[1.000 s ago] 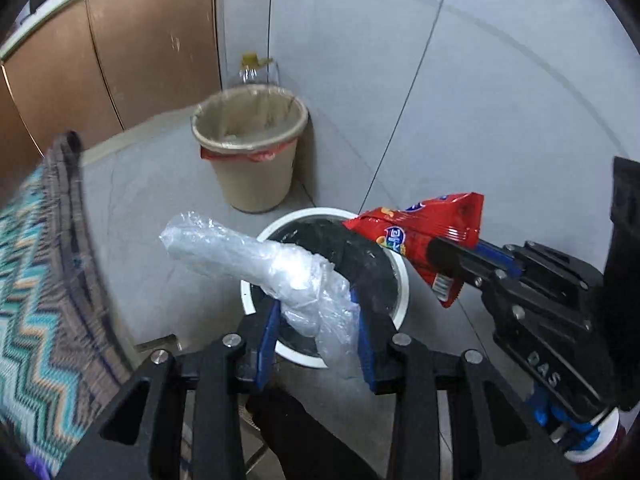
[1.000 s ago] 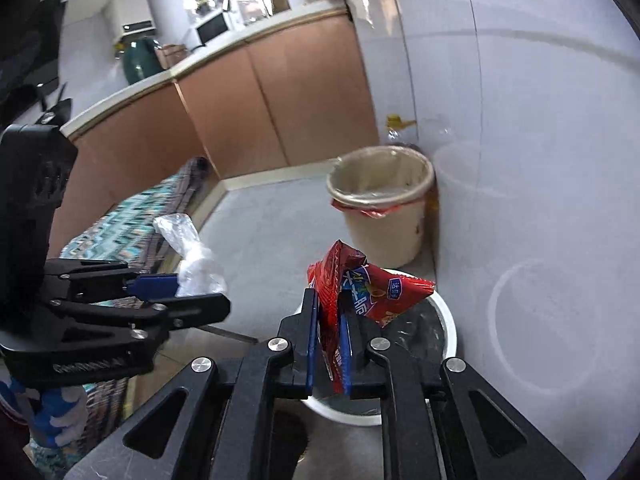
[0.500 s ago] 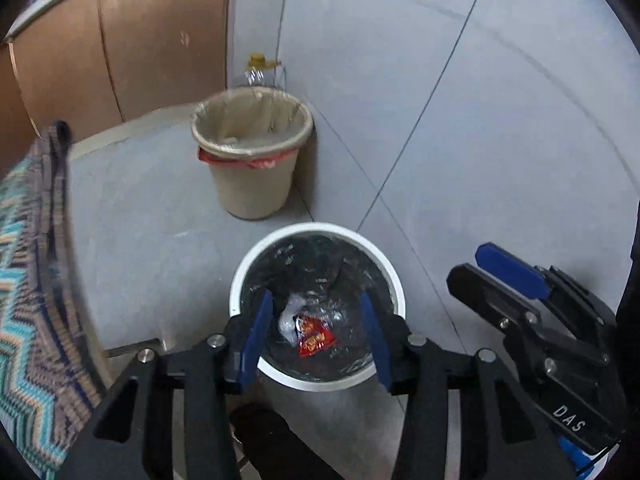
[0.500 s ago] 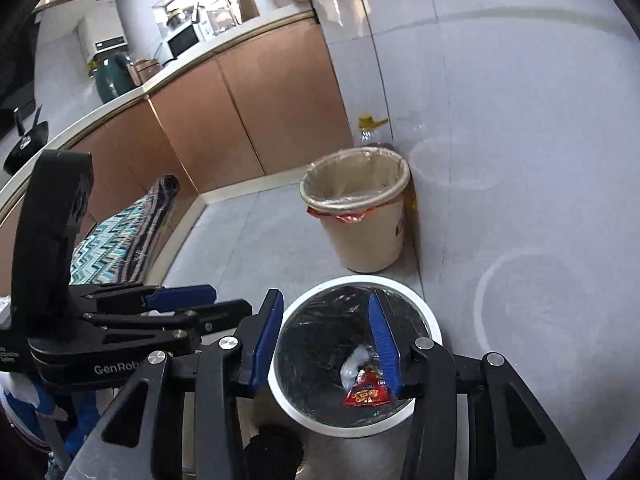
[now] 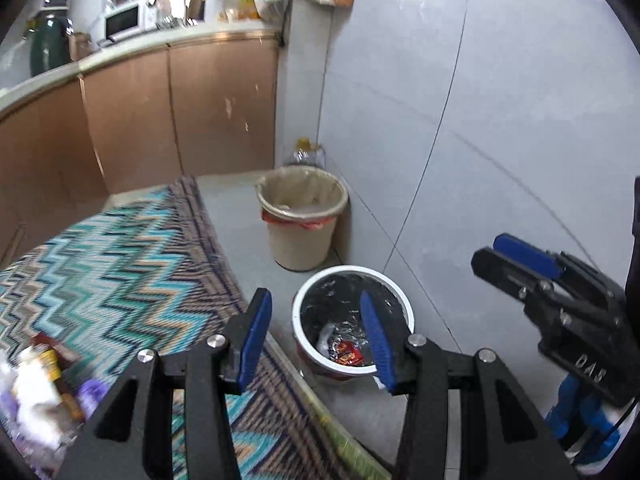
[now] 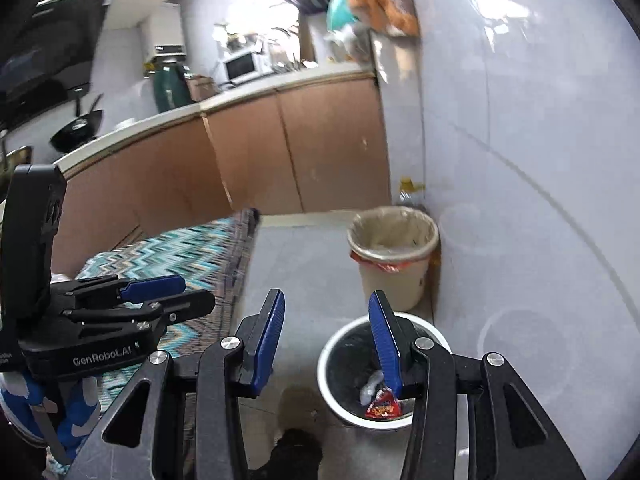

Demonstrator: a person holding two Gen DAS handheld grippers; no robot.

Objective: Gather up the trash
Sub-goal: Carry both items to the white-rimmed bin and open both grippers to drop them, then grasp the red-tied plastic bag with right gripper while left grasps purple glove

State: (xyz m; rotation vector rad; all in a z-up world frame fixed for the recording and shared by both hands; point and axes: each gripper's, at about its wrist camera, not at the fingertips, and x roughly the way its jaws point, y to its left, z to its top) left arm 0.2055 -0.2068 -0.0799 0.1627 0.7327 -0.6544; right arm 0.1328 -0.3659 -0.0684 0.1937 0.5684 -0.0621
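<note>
A white-rimmed bin point(image 5: 352, 276) point(image 6: 340, 336) with a black liner stands on the floor by the wall. Inside it lie a red snack wrapper point(image 5: 349, 353) point(image 6: 382, 407) and a crumpled clear plastic bag point(image 5: 326, 336) point(image 6: 370, 386). My left gripper point(image 5: 316, 340) point(image 6: 160, 296) is open and empty, raised above and left of the bin. My right gripper point(image 6: 328, 344) point(image 5: 508, 258) is also open with nothing between its fingers, above the bin. More litter point(image 5: 36, 384) lies on the zigzag-patterned table cloth point(image 5: 120, 264) at the lower left of the left wrist view.
A beige bin point(image 5: 302, 224) point(image 6: 394, 252) with a liner stands behind the white one, a plastic bottle point(image 5: 306, 154) behind it in the corner. Brown cabinets point(image 5: 160, 120) under a counter with a microwave point(image 5: 124, 22) run along the back. Tiled wall on the right.
Both grippers let go: the plastic bag and the red wrapper dropped into the white-rimmed bin. Both hands then rose and tilted up, and the left swung over the patterned cloth.
</note>
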